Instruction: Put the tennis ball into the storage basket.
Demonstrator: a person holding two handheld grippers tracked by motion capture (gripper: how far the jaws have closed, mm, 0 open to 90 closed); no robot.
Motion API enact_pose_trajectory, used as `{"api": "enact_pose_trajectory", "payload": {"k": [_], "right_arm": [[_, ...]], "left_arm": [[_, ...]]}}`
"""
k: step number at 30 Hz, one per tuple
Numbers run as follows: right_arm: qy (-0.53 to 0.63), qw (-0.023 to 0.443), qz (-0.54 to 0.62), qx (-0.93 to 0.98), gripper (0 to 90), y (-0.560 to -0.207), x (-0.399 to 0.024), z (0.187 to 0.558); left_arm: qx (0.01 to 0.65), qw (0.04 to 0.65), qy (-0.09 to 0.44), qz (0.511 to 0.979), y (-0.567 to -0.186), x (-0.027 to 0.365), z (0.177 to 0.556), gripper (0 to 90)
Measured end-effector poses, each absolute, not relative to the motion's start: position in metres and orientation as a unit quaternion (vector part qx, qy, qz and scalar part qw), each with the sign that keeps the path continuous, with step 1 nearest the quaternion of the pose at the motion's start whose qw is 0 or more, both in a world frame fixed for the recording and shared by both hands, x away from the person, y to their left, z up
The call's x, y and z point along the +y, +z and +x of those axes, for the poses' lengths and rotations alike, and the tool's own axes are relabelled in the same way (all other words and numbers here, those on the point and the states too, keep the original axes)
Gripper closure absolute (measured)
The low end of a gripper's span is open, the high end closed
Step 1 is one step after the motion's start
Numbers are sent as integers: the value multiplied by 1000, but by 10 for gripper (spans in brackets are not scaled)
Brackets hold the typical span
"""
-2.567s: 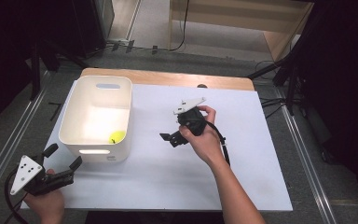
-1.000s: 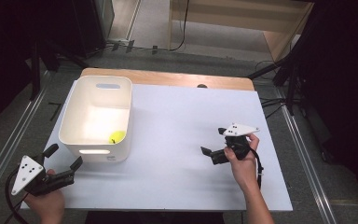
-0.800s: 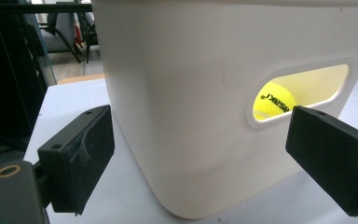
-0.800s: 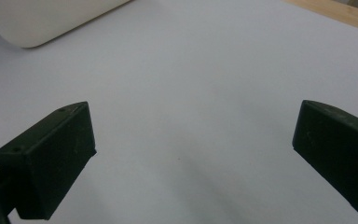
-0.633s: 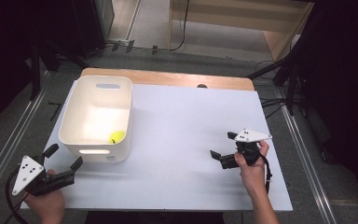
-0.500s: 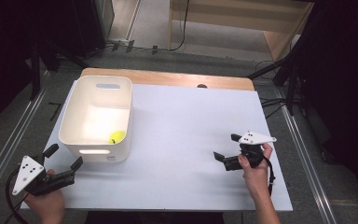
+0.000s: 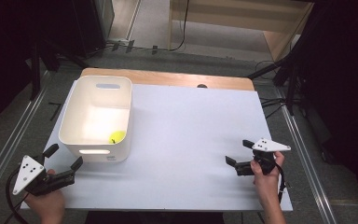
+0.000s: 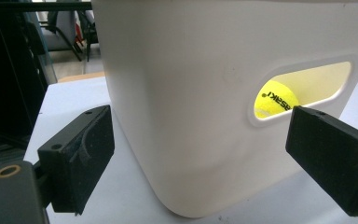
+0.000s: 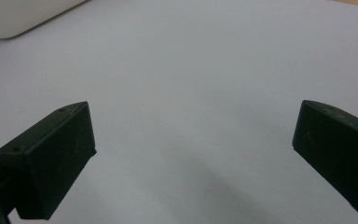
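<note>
At the far left of the high view, the left gripper (image 7: 64, 156) sits at the near left corner of the desk (image 7: 191, 140), held in the person's left hand (image 7: 46, 205), its jaws spread wide apart with nothing between them. A grey three-cornered plate sits on top of it, and it points toward the near wall of the white plastic bin (image 7: 79, 135). In the left gripper view the bin's (image 8: 182, 93) rounded corner stands just ahead of the spread jaws, apart from both, and through the oval handle slot in that wall a yellow tennis ball (image 8: 276, 98) shows with black lettering on it.

The bin stands on the left part of the white desk top, open side up. The tennis ball (image 7: 117, 137) lies on its floor in the near right corner.

The middle of the desk is plain white sheet, with a strip of wood along the far edge.

At the right, near the desk's near right edge, the right gripper (image 7: 237, 153) is held in the person's right hand (image 7: 265, 173), pointing left across the desk. Its jaws are also wide apart and hold nothing; the right gripper view has them over bare white surface, with a corner of the bin (image 9: 23, 16) at the upper left.
</note>
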State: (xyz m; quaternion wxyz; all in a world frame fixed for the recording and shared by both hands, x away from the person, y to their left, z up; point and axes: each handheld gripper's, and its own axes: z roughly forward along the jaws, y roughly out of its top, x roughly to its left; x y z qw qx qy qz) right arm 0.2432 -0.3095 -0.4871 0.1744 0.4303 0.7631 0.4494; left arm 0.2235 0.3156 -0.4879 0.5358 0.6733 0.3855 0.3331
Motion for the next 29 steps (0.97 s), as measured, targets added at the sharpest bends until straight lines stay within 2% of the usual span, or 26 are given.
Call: {"api": "enact_pose_trajectory", "payload": {"k": [29], "right_arm": [[472, 201, 495, 701, 0, -510, -368, 204]], "left_arm": [[388, 534, 331, 674, -488, 316, 224, 78]]}}
